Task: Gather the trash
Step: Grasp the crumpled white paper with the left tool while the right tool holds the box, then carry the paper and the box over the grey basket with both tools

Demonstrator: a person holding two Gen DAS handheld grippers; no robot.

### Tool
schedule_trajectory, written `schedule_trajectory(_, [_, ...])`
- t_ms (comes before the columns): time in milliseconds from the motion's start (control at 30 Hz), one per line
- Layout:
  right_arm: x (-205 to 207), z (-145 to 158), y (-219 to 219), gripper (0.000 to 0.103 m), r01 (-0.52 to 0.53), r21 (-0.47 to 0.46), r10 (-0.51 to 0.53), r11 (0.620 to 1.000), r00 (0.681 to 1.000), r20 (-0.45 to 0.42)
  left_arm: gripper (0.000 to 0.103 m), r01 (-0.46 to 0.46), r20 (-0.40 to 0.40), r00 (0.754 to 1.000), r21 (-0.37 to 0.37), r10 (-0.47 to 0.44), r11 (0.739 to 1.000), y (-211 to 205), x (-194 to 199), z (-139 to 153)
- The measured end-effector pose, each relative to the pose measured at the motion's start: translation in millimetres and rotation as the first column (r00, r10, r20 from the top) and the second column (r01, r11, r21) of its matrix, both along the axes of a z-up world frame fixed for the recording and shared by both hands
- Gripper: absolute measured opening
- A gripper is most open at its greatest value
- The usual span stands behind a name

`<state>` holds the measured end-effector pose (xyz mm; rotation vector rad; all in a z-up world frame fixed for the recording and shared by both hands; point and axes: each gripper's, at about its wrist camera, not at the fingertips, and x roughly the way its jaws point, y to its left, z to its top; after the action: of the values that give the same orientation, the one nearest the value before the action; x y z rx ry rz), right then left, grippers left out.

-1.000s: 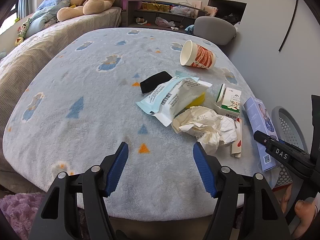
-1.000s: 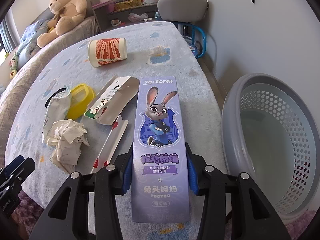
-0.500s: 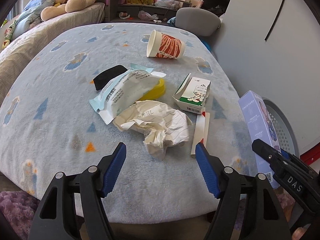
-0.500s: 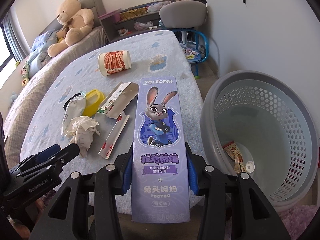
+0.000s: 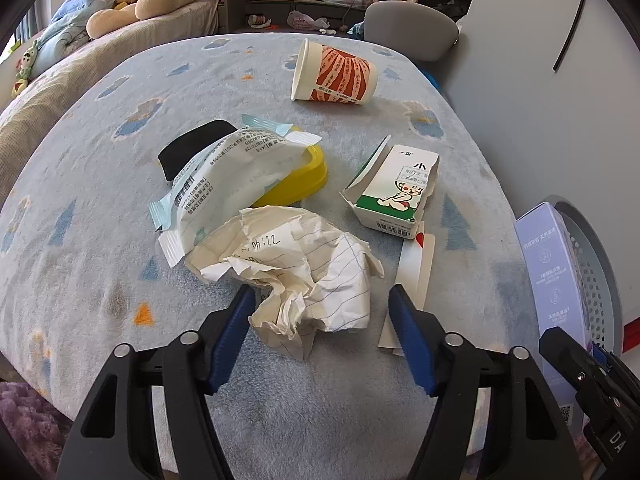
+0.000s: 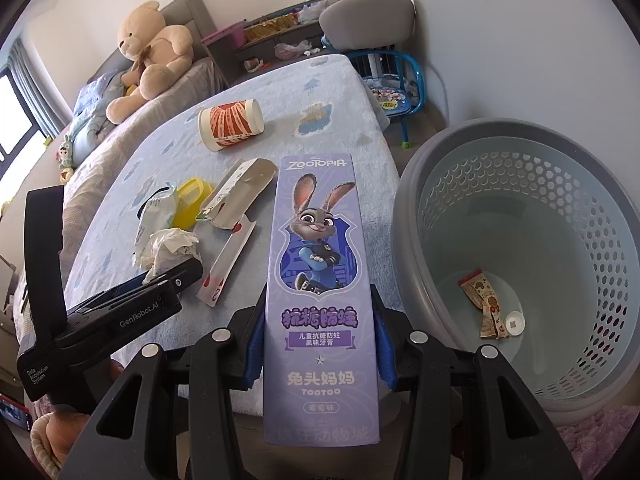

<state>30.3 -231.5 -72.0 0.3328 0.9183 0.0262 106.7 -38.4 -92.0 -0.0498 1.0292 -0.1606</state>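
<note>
My right gripper (image 6: 318, 334) is shut on a tall purple Zootopia toothpaste box (image 6: 318, 264), held in the air beside the bed's right edge, left of a grey perforated basket (image 6: 404, 248). The box also shows in the left wrist view (image 5: 550, 276). My left gripper (image 5: 320, 316) is open, its blue pads on either side of the near end of a crumpled lined paper ball (image 5: 304, 272) on the blue blanket. Behind the ball lie a white plastic wrapper (image 5: 232, 184), a yellow lid (image 5: 296, 184), a small green-and-white carton (image 5: 396, 192), a flat card strip (image 5: 412, 276) and a tipped paper cup (image 5: 336, 76).
The basket stands on the floor right of the bed and holds a snack wrapper (image 6: 486, 304) and a small cap (image 6: 514, 322). A teddy bear (image 6: 148, 56), a grey chair (image 6: 368, 18) and a blue stool (image 6: 396, 92) are behind. A black flat item (image 5: 188, 150) lies under the wrapper.
My left gripper has moved forward and right until its open pads flank the paper ball. My right gripper has lifted the purple box and swung toward the basket, whose inside now shows.
</note>
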Motion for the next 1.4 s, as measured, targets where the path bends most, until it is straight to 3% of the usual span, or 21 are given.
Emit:
schedule_trajectory(67, [-0.4, -0.2, 0.0, 0.043, -0.001, 0.002, 0.001, 1.0, 1.0, 0.0, 0.046, 0.002, 0.0, 1.0, 0.009, -0.002, 1.0, -0.3, -0.3, 0.2])
schedule_trajectory(167, [-1.2, -0.3, 0.0, 0.043, -0.001, 0.004, 0.001, 1.0, 1.0, 0.002, 0.04, 0.005, 0.008, 1.0, 0.003, -0.005, 1.0, 0.8, -2.7, 3.0])
schedule_trajectory(833, [-11.2, 11.8, -0.2, 0.043, -0.006, 0.0, 0.006, 1.0, 0.999, 0.033, 0.04, 0.018, 0.125, 0.992, -0.008, -0.016, 1.0, 10.0, -50.3, 51.7])
schedule_trajectory(1400, [-28.6, 28.4, -34.2, 0.043, 0.052, -0.013, -0.051, 0.999, 0.997, 0.061, 0.04, 0.098, 0.149, 0.984, -0.007, -0.096, 0.995, -25.3, -63.1, 64.0])
